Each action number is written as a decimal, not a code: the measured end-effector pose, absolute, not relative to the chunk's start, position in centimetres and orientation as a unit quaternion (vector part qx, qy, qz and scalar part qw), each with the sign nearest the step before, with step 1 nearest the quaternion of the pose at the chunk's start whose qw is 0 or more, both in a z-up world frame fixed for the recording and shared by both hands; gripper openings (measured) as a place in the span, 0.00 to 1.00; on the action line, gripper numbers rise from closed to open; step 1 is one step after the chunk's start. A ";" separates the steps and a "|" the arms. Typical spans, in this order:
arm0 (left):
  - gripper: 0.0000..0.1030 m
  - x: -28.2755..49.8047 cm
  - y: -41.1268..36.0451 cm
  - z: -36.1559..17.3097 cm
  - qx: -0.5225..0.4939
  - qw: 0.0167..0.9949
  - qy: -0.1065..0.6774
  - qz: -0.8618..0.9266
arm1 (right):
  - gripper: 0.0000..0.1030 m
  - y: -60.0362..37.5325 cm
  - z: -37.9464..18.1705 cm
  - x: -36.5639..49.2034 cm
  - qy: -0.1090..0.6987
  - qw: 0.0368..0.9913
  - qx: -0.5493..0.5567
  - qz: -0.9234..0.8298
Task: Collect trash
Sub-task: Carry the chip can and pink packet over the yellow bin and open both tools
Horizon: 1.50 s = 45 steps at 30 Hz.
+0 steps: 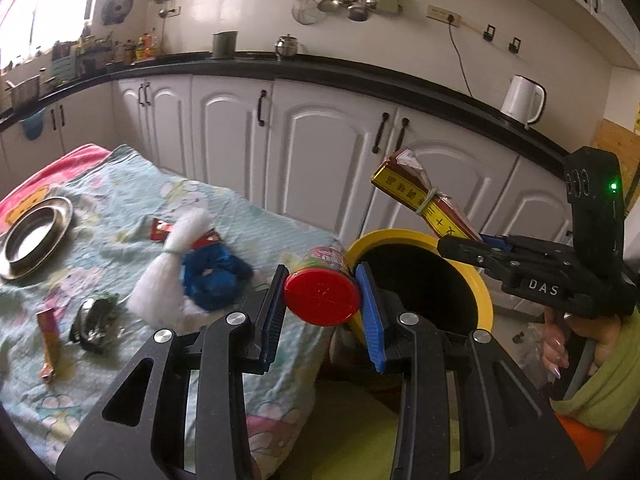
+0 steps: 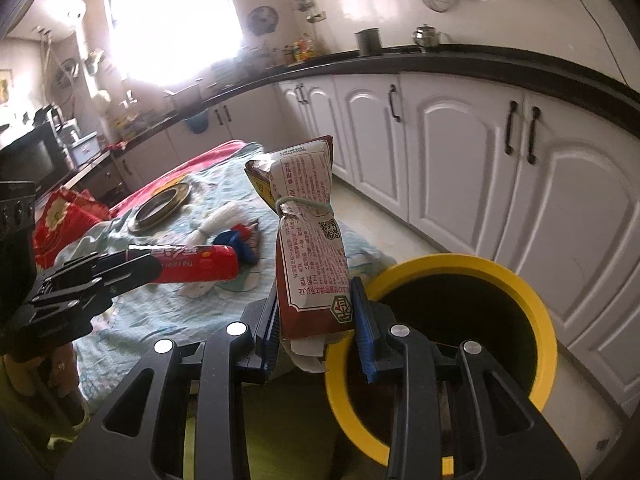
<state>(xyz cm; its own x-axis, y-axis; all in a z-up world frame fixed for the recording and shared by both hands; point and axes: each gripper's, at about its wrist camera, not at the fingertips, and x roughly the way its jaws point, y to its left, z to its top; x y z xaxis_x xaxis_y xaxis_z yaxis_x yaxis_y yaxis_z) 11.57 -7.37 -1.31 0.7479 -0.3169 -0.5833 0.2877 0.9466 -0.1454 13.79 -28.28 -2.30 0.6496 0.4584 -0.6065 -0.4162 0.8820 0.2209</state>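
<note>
My left gripper is shut on a red tube-shaped snack can, held level at the table's edge, right beside the yellow-rimmed trash bin. The can and left gripper also show in the right wrist view. My right gripper is shut on a brown snack packet tied with a green band, held upright just left of the bin's rim. In the left wrist view the packet hangs over the bin's far side.
On the flowered cloth lie a white tied bag, a blue wrapper, a red wrapper, a foil wrapper, an orange stick packet and a metal dish. White cabinets stand behind.
</note>
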 end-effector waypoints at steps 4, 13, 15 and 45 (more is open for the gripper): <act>0.26 12.0 -8.6 -1.6 -0.018 0.932 0.318 -0.173 | 0.29 -29.7 -2.6 13.8 0.344 0.910 0.043 0.226; 0.26 13.3 -10.5 -2.3 -0.022 0.926 0.326 -0.189 | 0.29 -32.0 -3.4 14.0 0.349 0.913 0.059 0.202; 0.26 13.7 -10.9 -2.5 -0.023 0.924 0.329 -0.193 | 0.29 -32.5 -3.6 14.0 0.351 0.913 0.063 0.197; 0.27 16.1 -17.0 -7.4 -0.006 0.892 0.381 -0.242 | 0.30 -38.4 -8.5 14.9 0.405 0.901 0.097 0.118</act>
<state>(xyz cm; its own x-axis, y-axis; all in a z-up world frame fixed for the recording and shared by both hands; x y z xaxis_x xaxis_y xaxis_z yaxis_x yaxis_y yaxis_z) 16.09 -16.97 -7.35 0.5927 -0.4366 -0.6768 0.4277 0.8827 -0.1949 14.91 -38.37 -8.54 0.6441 0.2917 -0.7071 -0.1342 0.9532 0.2709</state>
